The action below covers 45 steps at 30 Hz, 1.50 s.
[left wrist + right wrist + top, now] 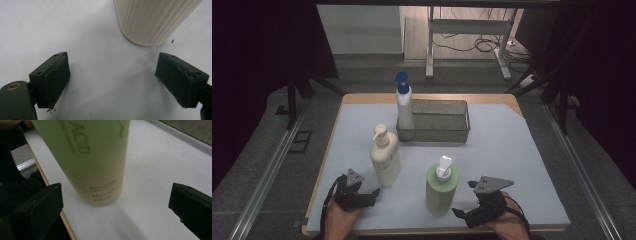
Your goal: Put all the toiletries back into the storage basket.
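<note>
Item: green cylindrical plastic pump bottle, upright near desk's front edge, right of centre.
Right gripper: jaws at widest, nothing held, just beside bottle.
Left gripper: jaws wide, empty, near cream ribbed pump bottle.
We square pads on green bottle's body, low, then close.

The left gripper holds its two black jaws wide apart above a pale sheet, nothing between them. A cream ribbed bottle stands upright on the sheet, ahead of the jaws and apart from both.
</note>
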Each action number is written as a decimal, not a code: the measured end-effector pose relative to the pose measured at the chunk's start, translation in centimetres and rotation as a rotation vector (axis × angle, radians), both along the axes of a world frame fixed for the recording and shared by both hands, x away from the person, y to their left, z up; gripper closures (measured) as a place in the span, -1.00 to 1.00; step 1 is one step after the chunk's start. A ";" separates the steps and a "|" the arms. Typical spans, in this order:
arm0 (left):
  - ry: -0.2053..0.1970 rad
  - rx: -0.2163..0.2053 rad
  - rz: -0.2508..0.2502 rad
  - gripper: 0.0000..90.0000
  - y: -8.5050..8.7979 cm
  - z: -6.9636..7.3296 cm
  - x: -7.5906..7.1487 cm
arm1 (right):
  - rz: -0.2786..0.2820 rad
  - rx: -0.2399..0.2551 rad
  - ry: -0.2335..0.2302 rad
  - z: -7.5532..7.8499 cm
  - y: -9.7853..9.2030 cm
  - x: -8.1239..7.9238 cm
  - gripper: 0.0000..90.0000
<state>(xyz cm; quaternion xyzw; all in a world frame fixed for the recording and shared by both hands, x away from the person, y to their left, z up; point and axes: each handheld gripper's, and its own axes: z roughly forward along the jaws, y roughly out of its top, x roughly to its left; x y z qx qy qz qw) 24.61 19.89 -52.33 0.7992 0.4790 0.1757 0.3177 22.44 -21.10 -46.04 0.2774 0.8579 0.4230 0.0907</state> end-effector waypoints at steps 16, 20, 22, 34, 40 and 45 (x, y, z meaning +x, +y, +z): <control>0.001 0.000 0.000 -0.73 0.0 0.0 0.0 | 0.053 0.035 -0.015 2.6 2.8 0.6 -1.00; 0.000 -0.001 0.000 -0.73 0.0 0.0 0.0 | 0.061 0.032 -0.022 2.8 3.4 0.6 -1.00; 0.000 -0.001 0.000 -0.73 0.0 0.0 0.0 | 0.066 0.029 -0.026 2.9 3.7 0.6 -1.00; 0.000 -0.001 0.000 -0.73 0.0 0.0 0.0 | 0.067 0.016 -0.056 3.0 5.7 1.3 -0.94; 0.001 -0.001 0.000 -0.73 0.0 0.0 0.0 | 0.062 0.017 -0.081 3.0 6.1 1.4 -0.81; 0.001 -0.001 0.000 -0.73 0.0 0.0 0.0 | 0.063 0.007 -0.098 3.0 6.0 1.3 -0.75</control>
